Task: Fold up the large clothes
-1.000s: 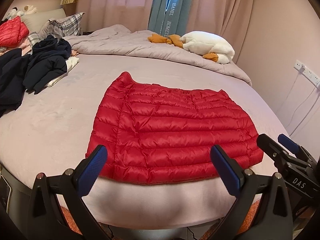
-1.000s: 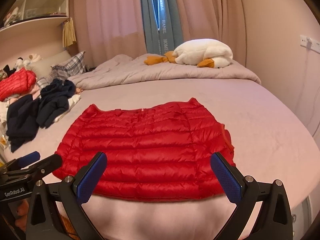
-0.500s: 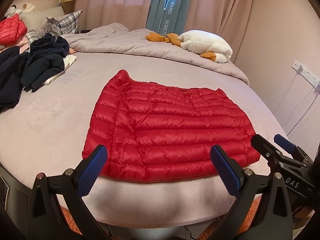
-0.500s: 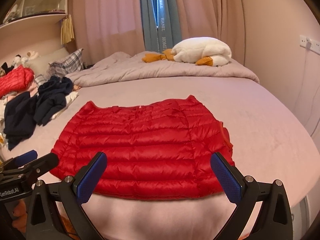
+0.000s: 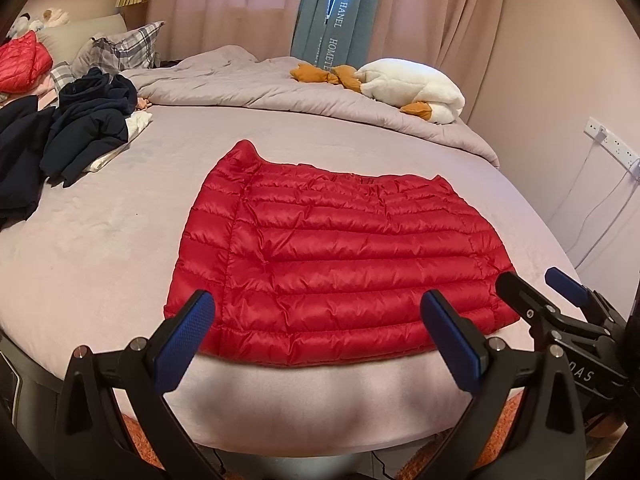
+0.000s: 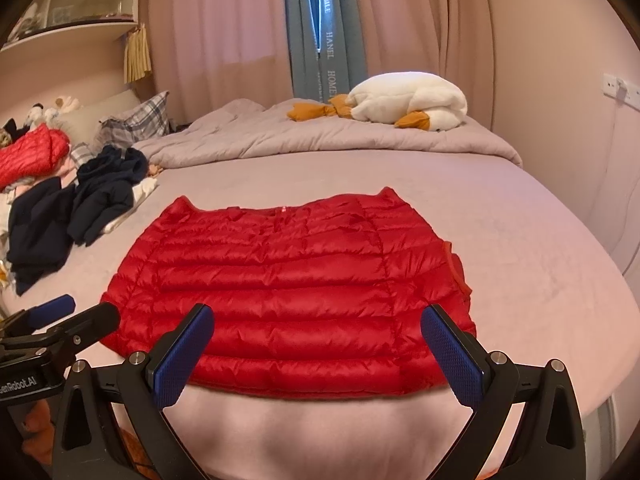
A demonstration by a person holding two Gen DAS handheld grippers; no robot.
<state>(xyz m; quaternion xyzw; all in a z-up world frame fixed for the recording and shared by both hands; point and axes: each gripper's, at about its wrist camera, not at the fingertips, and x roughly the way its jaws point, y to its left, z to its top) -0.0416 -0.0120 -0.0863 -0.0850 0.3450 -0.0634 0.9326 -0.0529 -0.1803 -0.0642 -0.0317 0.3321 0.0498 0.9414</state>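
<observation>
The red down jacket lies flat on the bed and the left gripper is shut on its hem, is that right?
Not quite. The red down jacket does lie flat on the bed, but the left wrist view shows the left gripper open, holding nothing.

The blue curtain (image 5: 328, 20) carried white lettering running down it, reading "HANEL" and "HOMETE", with a cut-off "ETEILE" higher up; in the right wrist view the same curtain (image 6: 326, 40) showed "HANEL" and "HOME". The right gripper (image 5: 560, 312), seen from the left wrist, bore "DAS" on its body. The left gripper (image 6: 60, 320) bore "enRobot.AI", its first letter cut off.
</observation>
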